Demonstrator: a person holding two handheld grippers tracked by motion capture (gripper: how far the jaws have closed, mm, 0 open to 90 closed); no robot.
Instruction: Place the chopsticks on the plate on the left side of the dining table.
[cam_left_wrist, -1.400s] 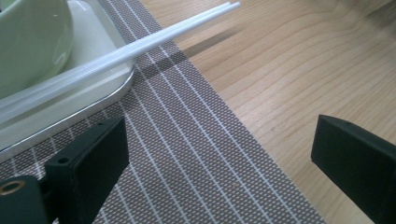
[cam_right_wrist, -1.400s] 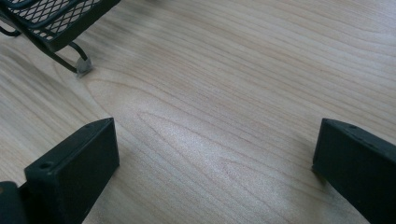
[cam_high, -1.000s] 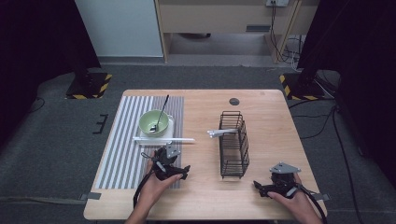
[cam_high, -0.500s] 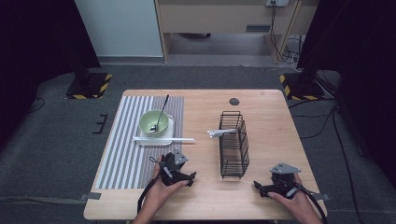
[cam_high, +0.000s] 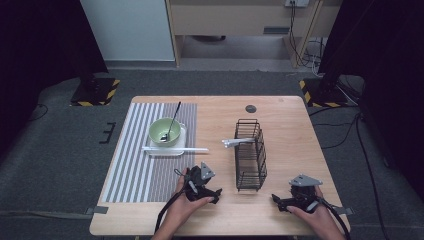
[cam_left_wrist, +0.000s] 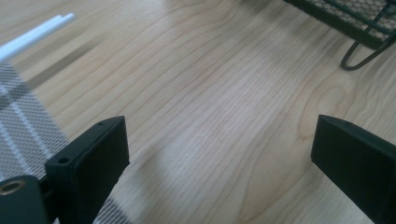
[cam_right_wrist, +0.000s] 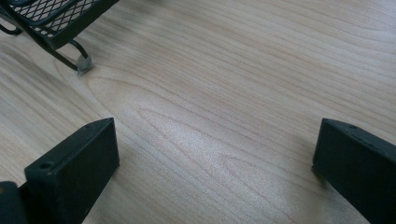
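My left gripper (cam_high: 206, 189) rests low over the wood near the table's front edge, between the striped mat (cam_high: 145, 160) and the black wire rack (cam_high: 250, 155). Its jaws stand wide apart with bare wood between them (cam_left_wrist: 219, 135). The tips of white chopsticks (cam_left_wrist: 37, 30) lie ahead on the left, and the rack's foot (cam_left_wrist: 359, 51) ahead on the right. My right gripper (cam_high: 281, 200) sits at the front right, open and empty (cam_right_wrist: 215, 130), with the rack's corner (cam_right_wrist: 56, 21) ahead of it.
A green bowl (cam_high: 164, 131) with a dark spoon stands on a white plate on the mat, and the white chopsticks (cam_high: 175, 149) lie in front of it. A white utensil (cam_high: 237, 142) pokes out of the rack. A small black disc (cam_high: 250, 108) lies at the back.
My left gripper has shifted a little to the right, off the mat's edge towards the rack, and turned. The right gripper has stayed put.
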